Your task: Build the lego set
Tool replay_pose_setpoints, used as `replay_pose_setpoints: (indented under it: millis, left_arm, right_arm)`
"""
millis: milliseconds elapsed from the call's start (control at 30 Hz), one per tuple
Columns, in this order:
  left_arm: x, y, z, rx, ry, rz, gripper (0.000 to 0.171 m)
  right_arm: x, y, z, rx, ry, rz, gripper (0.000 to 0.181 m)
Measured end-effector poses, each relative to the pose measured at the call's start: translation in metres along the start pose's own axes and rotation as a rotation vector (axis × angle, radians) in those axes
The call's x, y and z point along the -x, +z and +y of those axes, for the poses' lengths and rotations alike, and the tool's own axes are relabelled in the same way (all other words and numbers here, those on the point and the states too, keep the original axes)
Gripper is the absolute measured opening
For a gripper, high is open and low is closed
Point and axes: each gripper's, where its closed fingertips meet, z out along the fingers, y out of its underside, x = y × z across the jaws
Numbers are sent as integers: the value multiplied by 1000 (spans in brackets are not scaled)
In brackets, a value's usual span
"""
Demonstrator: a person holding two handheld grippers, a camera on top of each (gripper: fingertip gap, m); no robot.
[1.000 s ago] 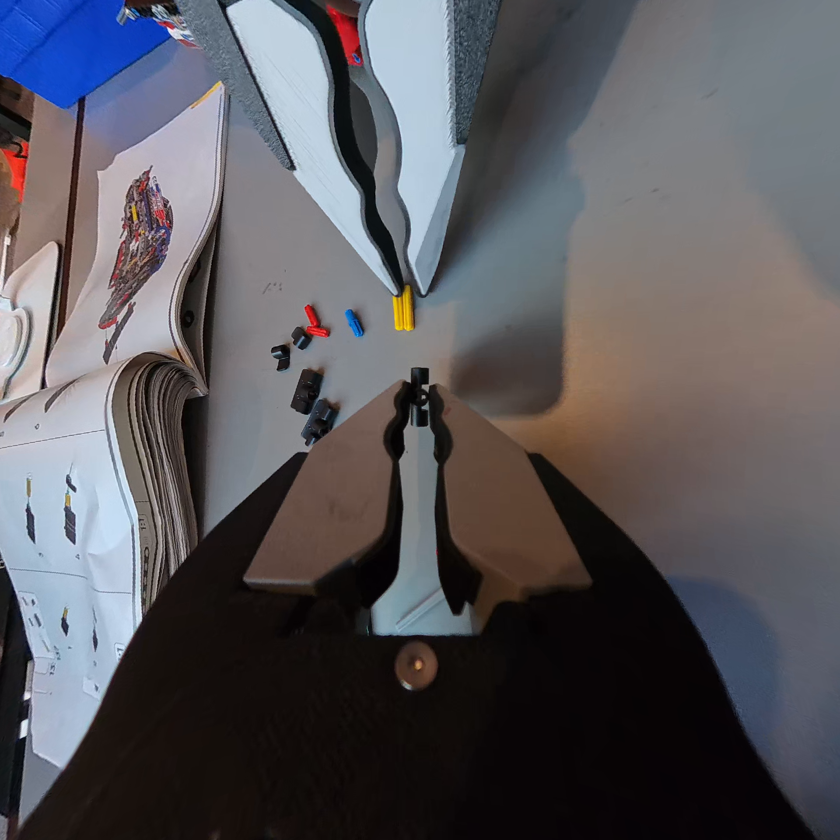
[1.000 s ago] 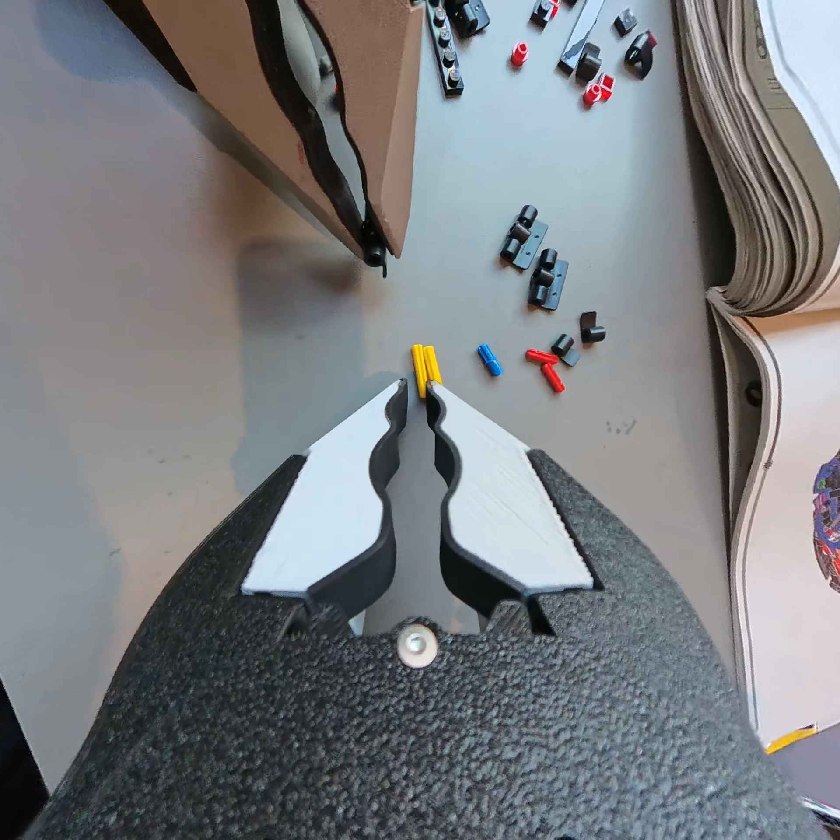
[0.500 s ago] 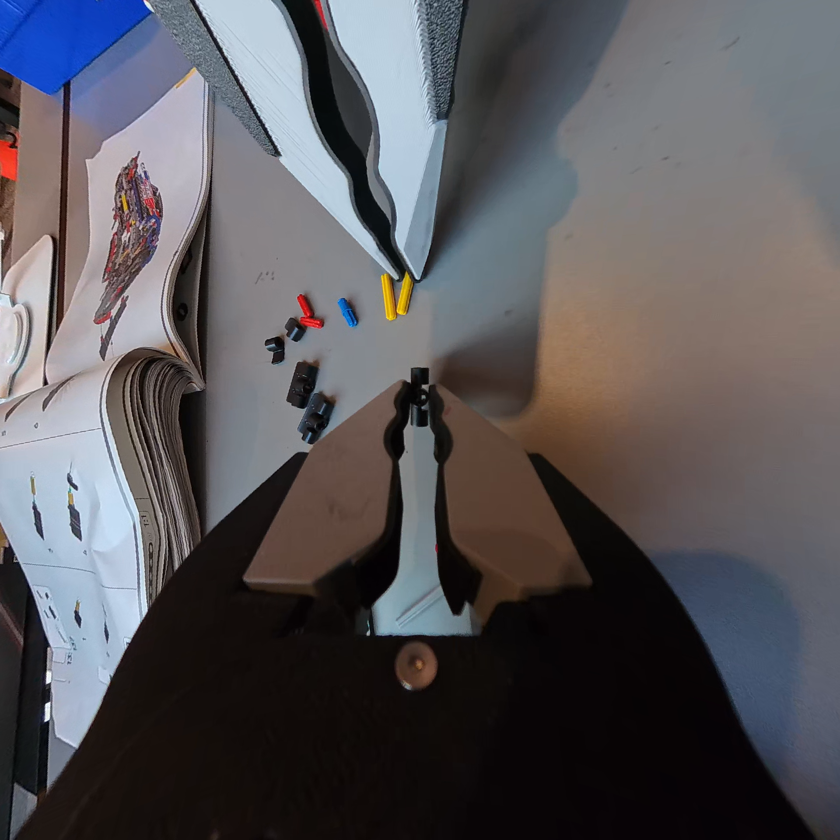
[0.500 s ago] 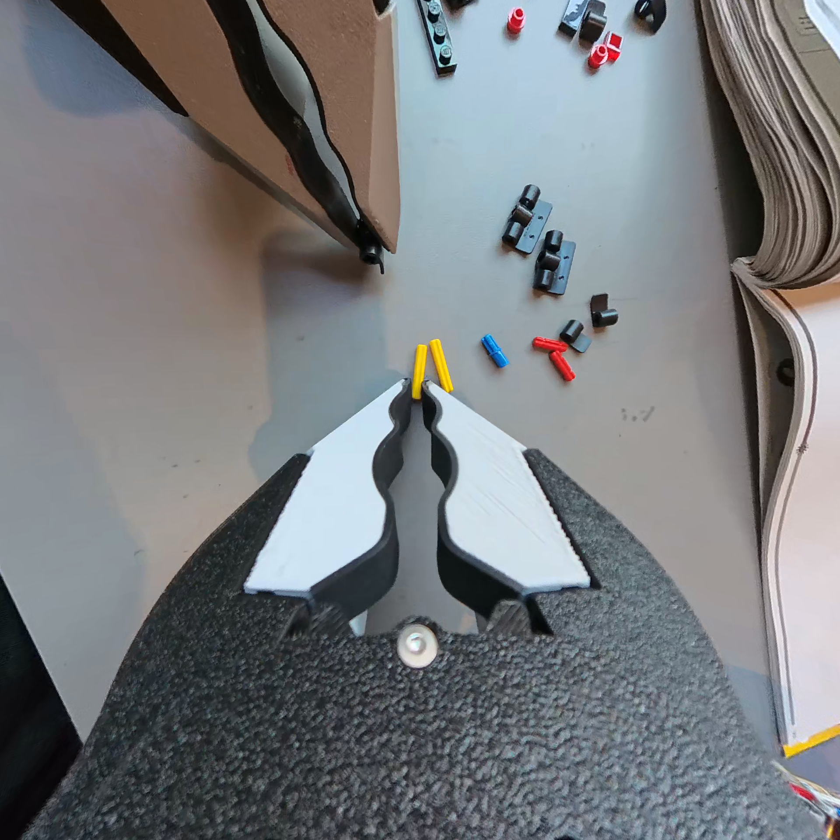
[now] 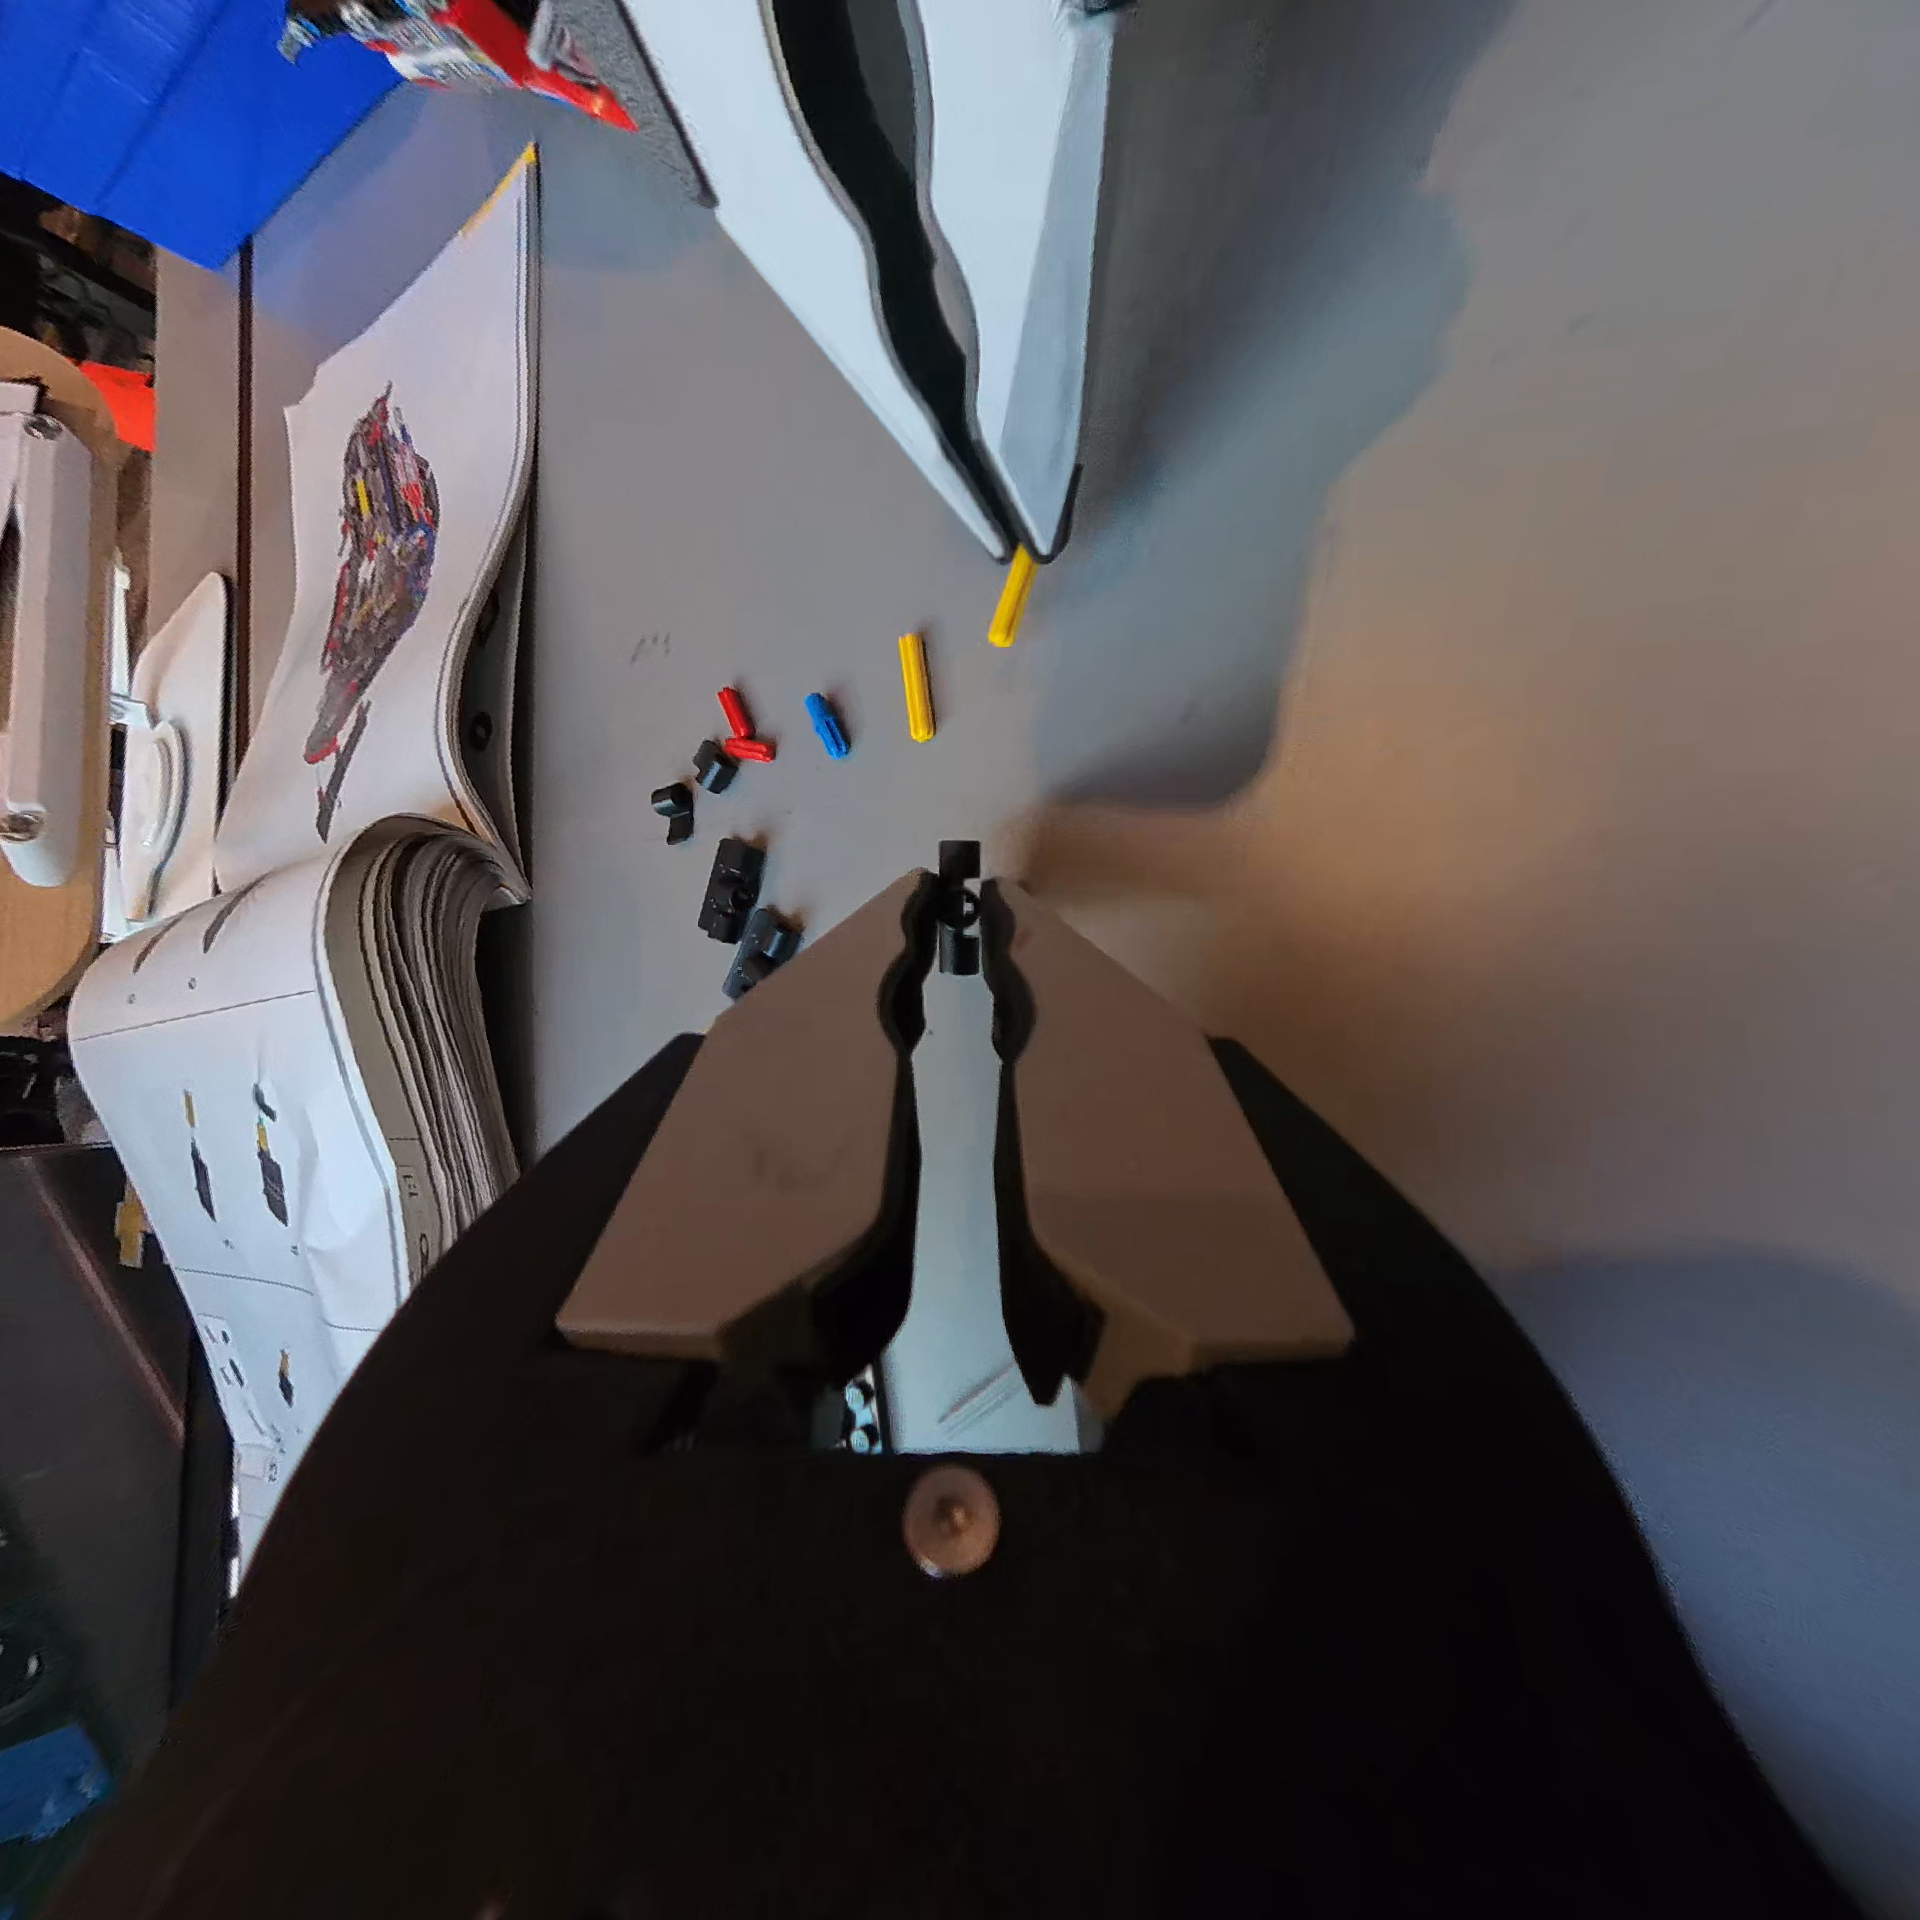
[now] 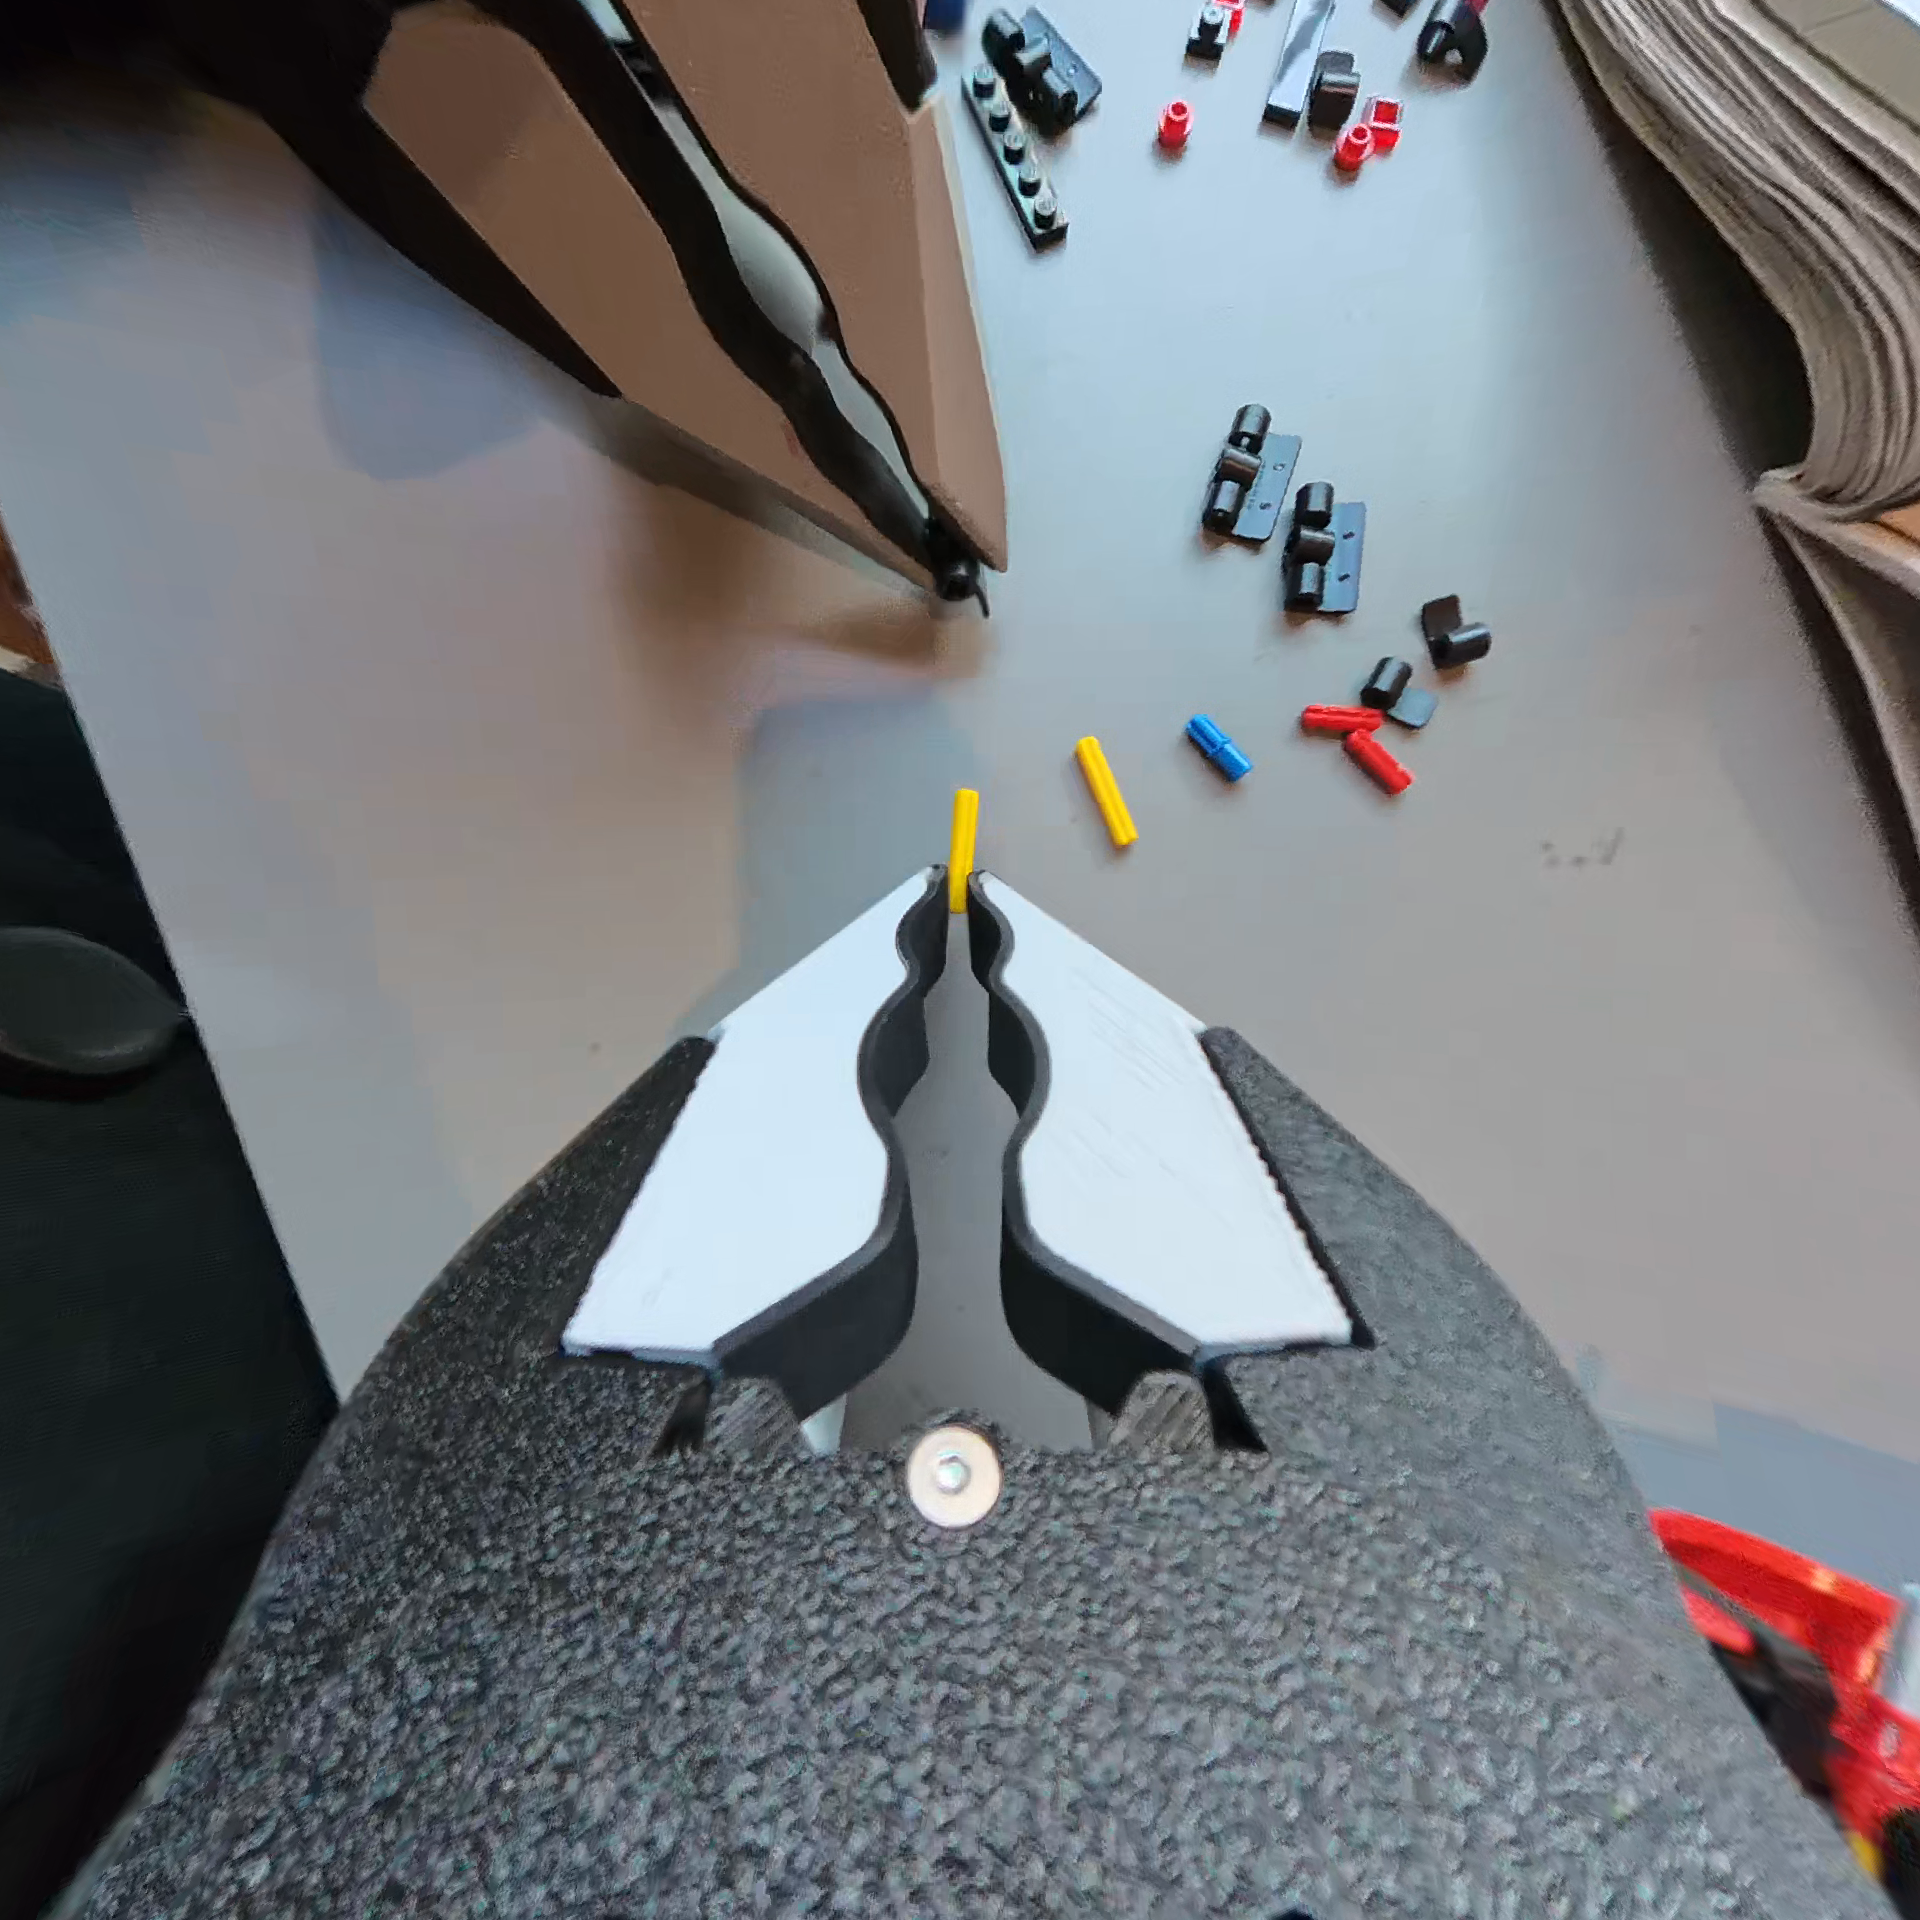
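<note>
In the left wrist view, the tan-fingered left gripper [image 5: 958, 883] pinches a small black plastic connector piece [image 5: 958, 906] at its tips above the grey table [image 5: 1558, 935], with an open paper instruction booklet [image 5: 312, 1039] at the left. In the right wrist view, the white-fingered right gripper [image 6: 958, 881] clamps 1 thin yellow plastic axle [image 6: 961, 847] by its end, lifted off the table, while a 2nd yellow axle [image 6: 1105, 790], 1 blue pin [image 6: 1218, 747] and 2 red pins [image 6: 1356, 740] lie just beside it.
</note>
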Motion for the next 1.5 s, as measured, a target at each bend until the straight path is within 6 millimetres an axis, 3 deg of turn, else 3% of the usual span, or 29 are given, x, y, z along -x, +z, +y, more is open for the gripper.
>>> replay_pose_setpoints:
  millis: [200,733,967,1100,1200,1500]
  left_arm:
    - [-1,2,1,0,-6,5,5]
    - [-11,7,-10,-25,79,14,5]
    - [-11,7,-10,-33,86,16,5]
    - [-12,7,-11,-37,79,20,5]
    - [-12,7,-11,-31,78,21,5]
    - [-19,8,-19,-40,111,31,5]
  right_arm:
    - [5,-2,15,10,-24,26,3]
    - [14,6,11,-95,28,-28,4]
    - [20,5,12,-103,24,-53,16]
    - [17,5,13,-101,-26,0,11]
    - [13,5,13,-108,-52,46,18]
    - [15,5,11,-144,-40,68,3]
